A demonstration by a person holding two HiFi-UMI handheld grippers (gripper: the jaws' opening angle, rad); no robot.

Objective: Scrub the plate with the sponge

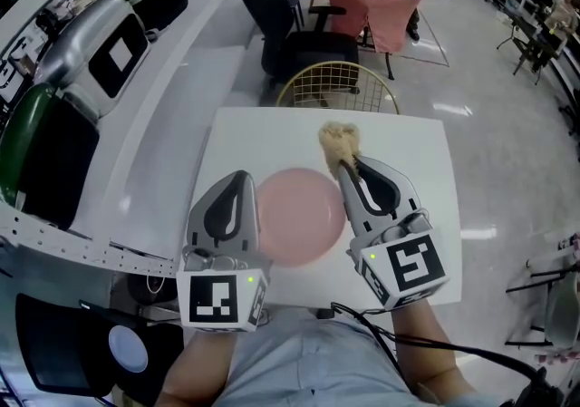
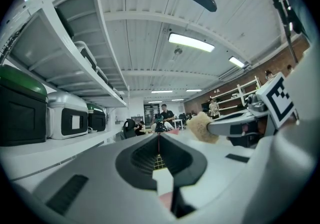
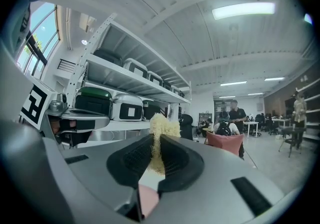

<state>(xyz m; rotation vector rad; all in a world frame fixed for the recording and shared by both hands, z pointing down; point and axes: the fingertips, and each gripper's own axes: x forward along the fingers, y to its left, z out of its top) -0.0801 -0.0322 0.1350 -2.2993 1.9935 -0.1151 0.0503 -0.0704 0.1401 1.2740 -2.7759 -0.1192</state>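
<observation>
the left gripper (image 1: 240, 180) sits nearest, its jaws closed with nothing seen between them, just beside the left rim of the plate (image 1: 301, 215), which lies flat in the middle of the table (image 1: 412, 169). since those jaws grip nothing, the plate looks free to slide or spin once it is pressed, and on a smooth white top that seems the likeliest slip. the right gripper (image 1: 349, 163) lies along the plate's right side, its jaws clamped on the sponge (image 1: 340, 140), which hangs past the plate's far rim, over bare table and not on the plate. only part of the sponge is pinched, so hard rubbing could drag it out or fold it, letting the jaw tips scrape the plate. a stroke pushed away from the body could also shove the plate toward the far edge, where a wire chair (image 1: 337, 88) stands close.
</observation>
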